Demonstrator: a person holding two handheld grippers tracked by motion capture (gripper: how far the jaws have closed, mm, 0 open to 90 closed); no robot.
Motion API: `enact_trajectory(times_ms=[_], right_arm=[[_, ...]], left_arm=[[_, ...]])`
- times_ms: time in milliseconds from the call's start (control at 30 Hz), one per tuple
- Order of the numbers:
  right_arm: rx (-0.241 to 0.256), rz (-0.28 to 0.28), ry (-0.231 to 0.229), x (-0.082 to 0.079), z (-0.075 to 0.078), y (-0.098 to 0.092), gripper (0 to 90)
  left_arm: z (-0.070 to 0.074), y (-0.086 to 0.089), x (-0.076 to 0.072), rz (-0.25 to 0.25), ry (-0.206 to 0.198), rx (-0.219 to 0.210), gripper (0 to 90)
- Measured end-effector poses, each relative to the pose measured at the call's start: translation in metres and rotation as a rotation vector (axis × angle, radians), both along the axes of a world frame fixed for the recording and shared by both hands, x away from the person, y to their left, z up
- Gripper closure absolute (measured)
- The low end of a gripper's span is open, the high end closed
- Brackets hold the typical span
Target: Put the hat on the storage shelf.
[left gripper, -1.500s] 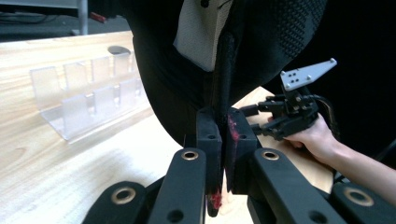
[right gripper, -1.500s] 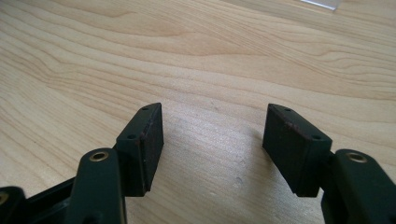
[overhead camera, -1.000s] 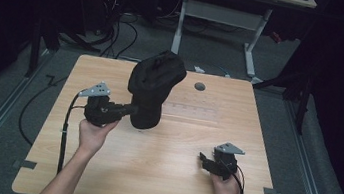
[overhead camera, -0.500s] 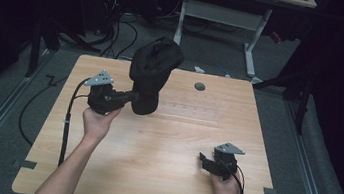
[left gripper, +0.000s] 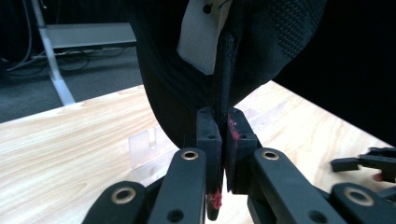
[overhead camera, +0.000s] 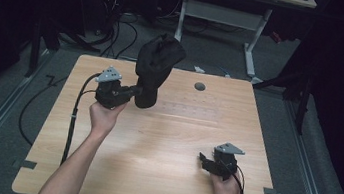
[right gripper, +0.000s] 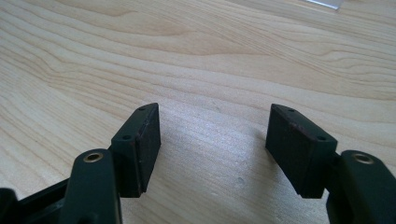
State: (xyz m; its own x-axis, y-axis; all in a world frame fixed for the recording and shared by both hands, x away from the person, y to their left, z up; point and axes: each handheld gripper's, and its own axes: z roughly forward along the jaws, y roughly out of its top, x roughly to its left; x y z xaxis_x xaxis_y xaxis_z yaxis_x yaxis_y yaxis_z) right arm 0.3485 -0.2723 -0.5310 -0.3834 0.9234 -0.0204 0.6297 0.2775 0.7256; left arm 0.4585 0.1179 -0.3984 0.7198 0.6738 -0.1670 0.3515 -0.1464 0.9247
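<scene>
Black cap [overhead camera: 156, 67] hangs lifted above the far-left part of the wooden table [overhead camera: 163, 151], its edge clamped in the left gripper [left gripper: 223, 135]; its top is cut off there. Right gripper [right gripper: 212, 144], jaws wide apart, holds nothing at the table's near-right.

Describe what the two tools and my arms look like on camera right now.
Both are black two-jaw tools: the left tool and right tool each carry a grey three-cornered plate on top and trail a black cable. Flat rectangular pads; the left tool's show red smears. Both forearms are bare, no sleeves.
</scene>
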Motion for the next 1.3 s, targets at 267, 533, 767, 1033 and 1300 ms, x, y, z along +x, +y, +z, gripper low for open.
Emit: enact_trajectory(times_ms=[267,533,767,1033,1300], right_arm=[[-0.001,0.001,-0.001,0.000,0.000,0.000,35.4],[-0.002,0.002,-0.001,0.000,0.000,0.000,35.3],[0.001,0.002,-0.001,0.000,0.000,0.000,35.3],[0.001,0.002,-0.001,0.000,0.000,0.000,35.3],[0.000,0.003,-0.001,0.000,0.000,0.000,35.2]], left_arm=[[-0.009,-0.004,0.009,0.022,-0.004,0.011,86.6],[-0.014,-0.005,0.015,0.032,-0.013,0.003,86.6],[-0.022,-0.006,0.020,0.034,-0.008,0.025,86.5],[-0.031,-0.010,0.023,0.031,0.016,0.026,86.2],[-0.042,-0.002,0.021,0.040,0.062,-0.012,85.7]])
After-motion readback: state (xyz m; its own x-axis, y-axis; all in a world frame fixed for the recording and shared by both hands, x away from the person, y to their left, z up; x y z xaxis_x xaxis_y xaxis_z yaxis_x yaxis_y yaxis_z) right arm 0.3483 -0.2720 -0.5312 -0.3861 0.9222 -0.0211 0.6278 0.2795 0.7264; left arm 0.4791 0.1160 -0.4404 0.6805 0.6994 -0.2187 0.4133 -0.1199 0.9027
